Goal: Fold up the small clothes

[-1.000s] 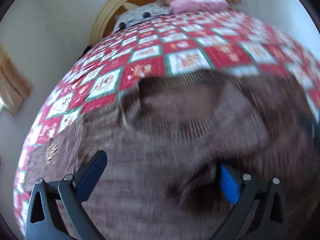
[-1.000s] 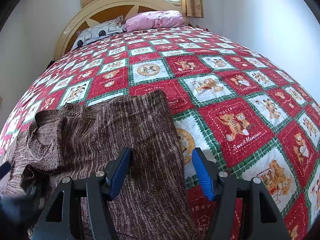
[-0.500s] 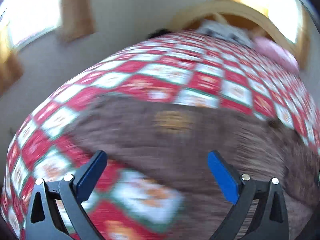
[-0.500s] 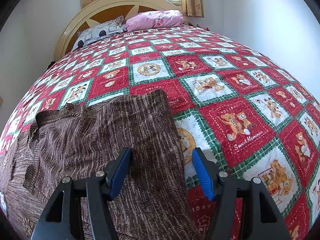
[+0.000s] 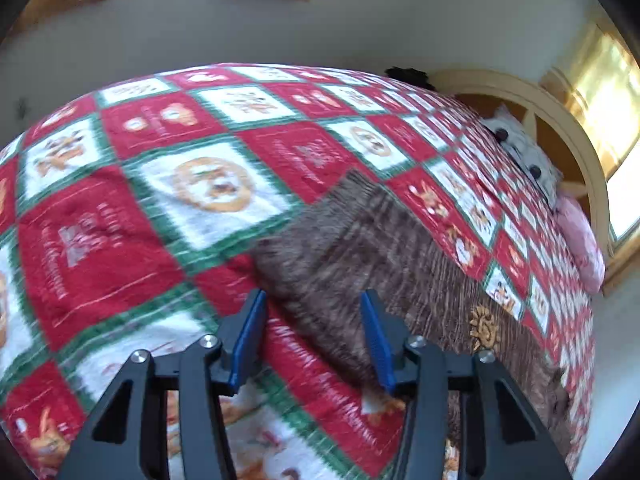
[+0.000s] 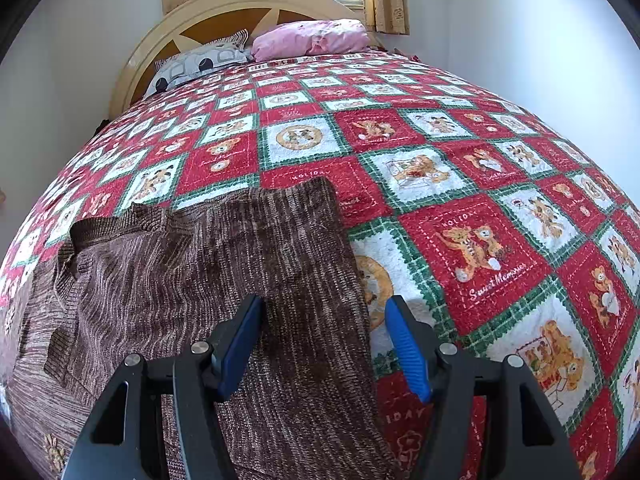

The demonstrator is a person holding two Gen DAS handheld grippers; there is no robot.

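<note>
A brown knitted sweater (image 6: 240,260) lies spread on the quilted bedspread (image 6: 480,160), its collar (image 6: 104,228) at the left. My right gripper (image 6: 324,302) hangs open over the sweater's right edge, the fabric flat beneath both pads. In the left wrist view one sleeve (image 5: 352,240) stretches out to its cuff (image 5: 360,188), and a small embroidered flower (image 5: 484,326) shows on the body. My left gripper (image 5: 312,300) is over the sleeve's lower edge with its jaws closing. Fabric lies between the pads, but they do not press on it.
The bed fills both views, with a red, white and green patchwork cover (image 5: 120,240). A grey patterned pillow (image 6: 200,64) and a pink pillow (image 6: 312,40) rest against the curved headboard (image 6: 224,12). White walls flank the bed; a curtained window is behind it.
My left gripper swept sideways from the sweater's body to its outstretched sleeve, rolling as it went, and its jaws have narrowed. The bunched left part now lies flat. The right gripper has not moved.
</note>
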